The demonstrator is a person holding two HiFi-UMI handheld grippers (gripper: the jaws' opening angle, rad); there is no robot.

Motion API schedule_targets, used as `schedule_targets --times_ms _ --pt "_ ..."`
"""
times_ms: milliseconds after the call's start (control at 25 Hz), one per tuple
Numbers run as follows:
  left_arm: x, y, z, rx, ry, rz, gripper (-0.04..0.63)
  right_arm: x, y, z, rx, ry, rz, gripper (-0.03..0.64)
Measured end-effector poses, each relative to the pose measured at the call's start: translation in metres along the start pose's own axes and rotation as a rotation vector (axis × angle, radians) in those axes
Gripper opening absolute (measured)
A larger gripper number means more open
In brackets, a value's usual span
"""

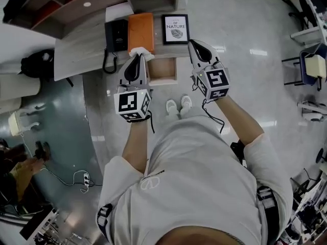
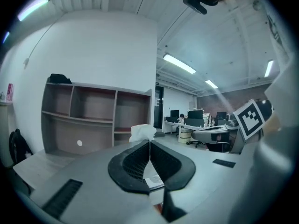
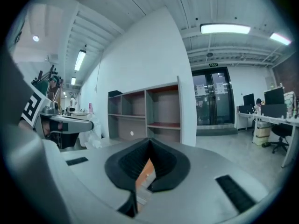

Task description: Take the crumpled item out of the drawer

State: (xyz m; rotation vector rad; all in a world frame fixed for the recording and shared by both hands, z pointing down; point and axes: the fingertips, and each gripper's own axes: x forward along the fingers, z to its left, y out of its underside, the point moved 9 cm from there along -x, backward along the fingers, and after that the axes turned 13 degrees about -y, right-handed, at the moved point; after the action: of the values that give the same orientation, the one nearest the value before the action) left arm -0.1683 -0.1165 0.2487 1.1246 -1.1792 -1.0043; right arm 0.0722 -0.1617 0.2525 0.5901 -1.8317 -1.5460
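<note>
**Crumpled white item pinched in your left gripper, outside the open drawer**

You stand on a glossy pale floor in an open office, facing a grey wood-grain desk. Open shelves stand behind the desk. The drawer is pulled out toward your shoes, and its bare wooden bottom shows.

On the desk beyond the drawer, a framed print lies straight behind it. An orange notebook lies behind the drawer's left corner, and a black telephone sits further left. To the right of the drawer, wide floor runs to chairs well apart at the room's edge.

Your left gripper is just left of the drawer's back corner. Its jaws are pressed together on the crumpled white item, which puffs out past the tips, outside the drawer.

Your right gripper is just right of the drawer. Its jaws are pressed together with nothing between them.
</note>
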Motion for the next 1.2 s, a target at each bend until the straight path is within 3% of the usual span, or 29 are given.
schedule_targets --times_ms 480,760,1200 --pt "-0.024 -0.077 0.002 0.062 0.014 -0.180 0.008 -0.050 -0.071 -0.012 -0.078 0.017 -0.135 0.002" --pt "-0.030 -0.104 -0.006 0.056 -0.006 -0.266 0.008 -0.078 -0.096 -0.027 -0.089 0.029 -0.172 0.002" --pt "-0.030 -0.109 -0.007 0.032 -0.044 -0.299 0.008 -0.089 -0.105 -0.034 -0.085 -0.016 -0.190 0.002"
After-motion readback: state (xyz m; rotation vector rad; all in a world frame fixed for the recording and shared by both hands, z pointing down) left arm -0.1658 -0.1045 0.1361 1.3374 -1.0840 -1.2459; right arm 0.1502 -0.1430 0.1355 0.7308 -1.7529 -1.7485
